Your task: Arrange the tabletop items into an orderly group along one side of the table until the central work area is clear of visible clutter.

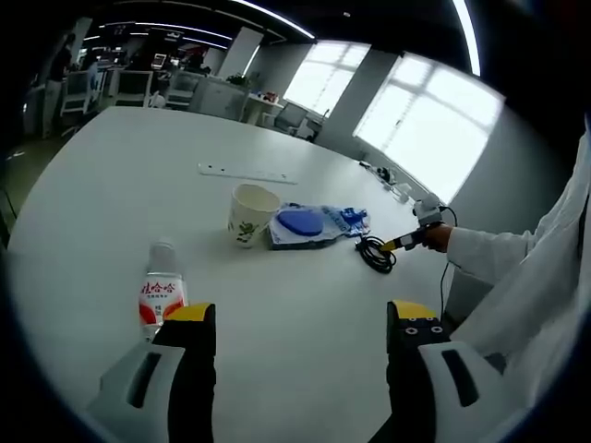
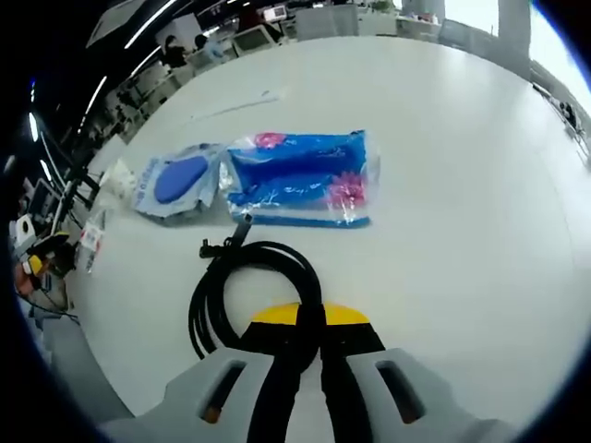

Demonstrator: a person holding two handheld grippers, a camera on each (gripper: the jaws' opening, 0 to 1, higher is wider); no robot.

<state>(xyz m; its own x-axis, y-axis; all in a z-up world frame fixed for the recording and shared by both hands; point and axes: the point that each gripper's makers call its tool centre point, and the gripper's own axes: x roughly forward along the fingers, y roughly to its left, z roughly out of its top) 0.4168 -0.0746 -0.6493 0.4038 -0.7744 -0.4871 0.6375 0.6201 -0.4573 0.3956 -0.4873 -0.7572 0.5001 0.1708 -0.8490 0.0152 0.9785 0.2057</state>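
Cable coil (image 2: pixel 254 291) sits clamped in right tool (image 2: pixel 309 337), on table (image 2: pixel 462 185).

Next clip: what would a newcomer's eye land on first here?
Probably the coiled black cable, pinched in the right claw in the right gripper view, with two blue plastic packets lying just beyond it on the white table. In the left gripper view, a paper cup stands mid-table beside the packets, and a water bottle stands just ahead of the open left claw.
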